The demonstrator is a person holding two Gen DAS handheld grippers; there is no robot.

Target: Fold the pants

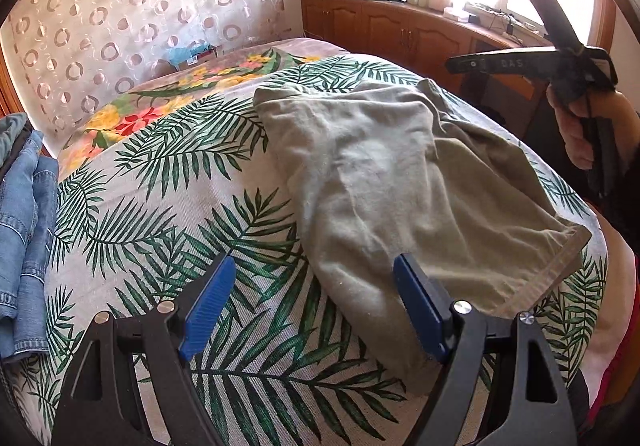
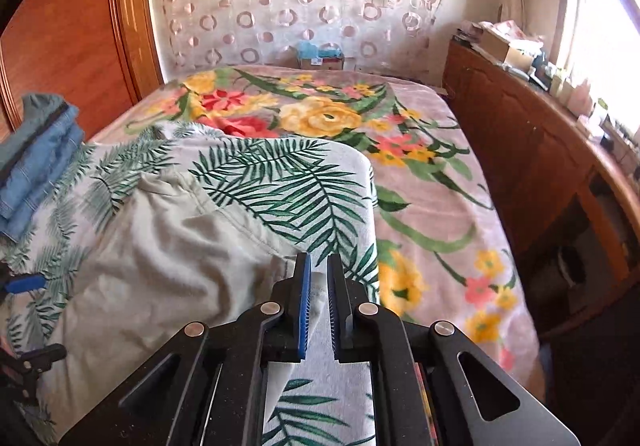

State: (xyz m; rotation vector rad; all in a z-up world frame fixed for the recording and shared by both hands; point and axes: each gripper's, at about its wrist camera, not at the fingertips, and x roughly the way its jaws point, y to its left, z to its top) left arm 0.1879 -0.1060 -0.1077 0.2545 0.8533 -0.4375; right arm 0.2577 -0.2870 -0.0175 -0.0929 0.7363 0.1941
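Blue-padded fingers point(image 1: 214, 298) of the left gripper point(image 1: 312, 310) stand wide apart and hold nothing, with the near folded edge of the grey-green pants point(image 1: 400, 182) running between them toward 6 o'clock; the right-hand pad sits on or just above the cloth, the left-hand pad over bare palm-leaf sheet point(image 1: 160, 214). From that view the pants lie as a folded, wrinkled bundle from centre out to 3 o'clock, their hemmed end at about 4 o'clock. On the right gripper point(image 2: 319, 310) the fingers point(image 2: 304, 310) are nearly together, a narrow gap left between the pads; a light strip of cloth shows in that gap, though whether the pads pinch it cannot be told. In the right wrist view the pants spread from the fingertips toward 9 o'clock, their edge just beside the left pad. The palm-leaf sheet overlies a floral blanket point(image 2: 420, 182) reaching to 12 o'clock. A stack of folded jeans point(image 1: 24, 214) rests at 9 o'clock, well apart from the pants. A wooden cabinet point(image 2: 540, 166) runs along at 3 o'clock.
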